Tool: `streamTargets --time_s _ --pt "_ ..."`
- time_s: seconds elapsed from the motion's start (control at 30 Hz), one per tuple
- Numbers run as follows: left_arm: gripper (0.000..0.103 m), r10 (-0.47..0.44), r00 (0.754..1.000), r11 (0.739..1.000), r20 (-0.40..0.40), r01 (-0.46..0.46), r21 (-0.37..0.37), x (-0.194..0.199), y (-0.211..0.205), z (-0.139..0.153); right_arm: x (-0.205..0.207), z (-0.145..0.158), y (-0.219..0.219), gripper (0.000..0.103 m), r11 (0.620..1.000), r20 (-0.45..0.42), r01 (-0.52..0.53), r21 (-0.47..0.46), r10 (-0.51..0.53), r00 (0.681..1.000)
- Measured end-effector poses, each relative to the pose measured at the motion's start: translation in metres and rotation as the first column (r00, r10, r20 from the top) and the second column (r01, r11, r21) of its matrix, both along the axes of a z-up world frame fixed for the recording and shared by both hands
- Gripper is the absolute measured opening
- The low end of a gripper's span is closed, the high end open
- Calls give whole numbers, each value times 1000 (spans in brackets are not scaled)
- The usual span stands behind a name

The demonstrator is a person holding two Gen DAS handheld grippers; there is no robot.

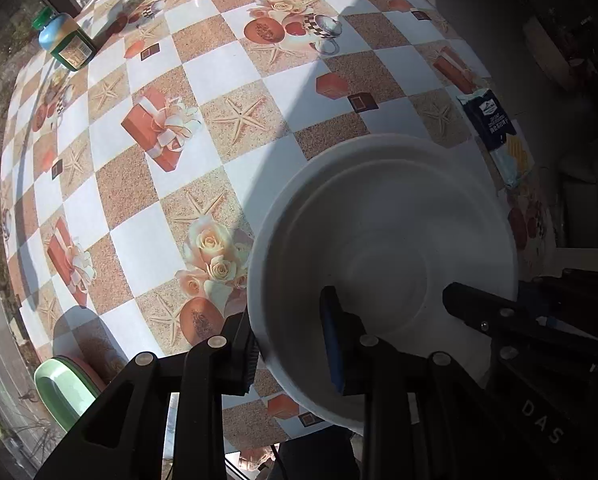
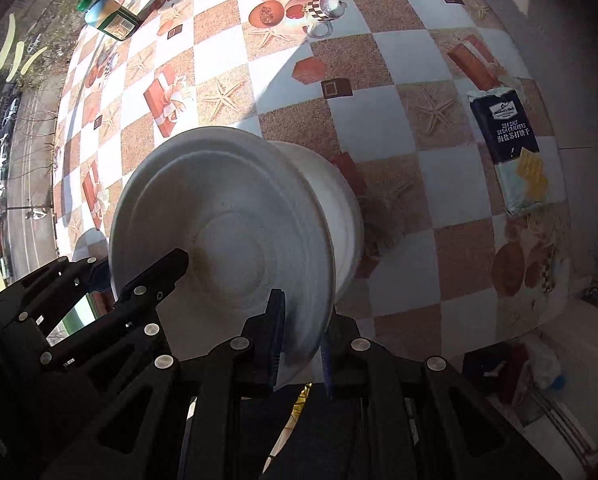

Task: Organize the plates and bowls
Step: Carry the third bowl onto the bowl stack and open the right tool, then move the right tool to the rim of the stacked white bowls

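a round table [image 1: 227, 80] in a checked cloth printed with roses, starfish and gift boxes fills both views. above its near edge hangs a white bowl [image 1: 383, 248], held from both sides: the left gripper [image 1: 289, 344] pinches its left rim, one pad inside and one outside, and the right gripper [image 2: 301, 340] pinches the opposite rim the same way. the bowl sits straight ahead of both, equally near each, mouth tilted toward the right camera. green plates [image 1: 59, 388] lie stacked at the near left edge. a cracker packet [image 2: 511, 140] reads "sea salt soda crackers". a green-capped bottle [image 1: 65, 42] lies far left, label unreadable.
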State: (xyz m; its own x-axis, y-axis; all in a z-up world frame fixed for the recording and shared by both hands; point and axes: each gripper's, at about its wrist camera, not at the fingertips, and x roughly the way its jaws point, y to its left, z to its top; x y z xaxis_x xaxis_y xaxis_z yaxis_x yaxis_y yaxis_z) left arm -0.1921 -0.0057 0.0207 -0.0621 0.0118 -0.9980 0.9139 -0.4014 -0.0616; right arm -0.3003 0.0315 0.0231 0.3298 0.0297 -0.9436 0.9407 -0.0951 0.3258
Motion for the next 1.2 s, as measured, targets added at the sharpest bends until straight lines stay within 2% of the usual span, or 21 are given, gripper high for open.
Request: streamTargets --time_s 0.23,0.27,0.3,0.4,0.47,0.6,0.63,0.67,0.7,0.73,0.87,0.9,0.93,1.07,1.2 --pt "34 -4 1000 1000 19 4 15 -10 -5 -12 -14 -15 0 18 999 -15 25 21 -25 1000" --pt "40 -5 1000 1000 27 4 18 -10 -5 -13 -16 -16 0 18 999 -16 26 20 -25 1000" --pt "52 -4 999 1000 37 4 18 -10 -4 -14 -17 -17 -1 18 1000 -17 25 19 -25 1000" --pt "71 12 999 1000 44 -12 5 -4 -3 -13 -17 -18 -4 18 1000 -27 5 12 -5 1000" --pt "78 28 999 1000 38 -29 6 2 -3 -11 -15 -19 -7 18 1000 -34 -9 7 9 999" --pt "80 64 997 998 39 -65 0 15 -2 -7 -19 -19 -7 18 1000 -25 4 13 -4 1000" --pt "81 76 996 997 44 -76 -2 19 -2 -7 -20 -19 -9 23 1000 -20 8 13 -8 1000" --pt "81 91 995 996 41 -91 4 24 -2 -8 -22 -18 -10 33 1000 -22 12 11 -12 1000" --pt "81 105 994 994 39 -105 10 29 -3 -9 -24 -17 -9 61 1000 -35 18 4 -18 999" --pt "81 118 992 993 39 -118 14 33 -3 -9 -27 -15 -9 73 1000 -48 23 -11 -24 999" --pt "81 161 986 986 53 -162 25 50 -6 -10 -39 -11 -8 76 999 -44 39 -22 -40 998" --pt "81 170 984 985 60 -172 27 53 -7 -11 -42 -12 -7 89 999 -46 47 -21 -48 998" --pt "81 181 981 983 64 -183 29 56 -7 -12 -45 -12 -5 96 998 -47 54 -21 -55 997" --pt "81 205 976 978 72 -207 23 65 -10 -10 -53 -23 3 96 995 -56 95 19 -94 994" --pt "81 204 976 979 80 -205 5 78 -11 -3 -52 -37 3 96 993 -65 91 73 -86 994"
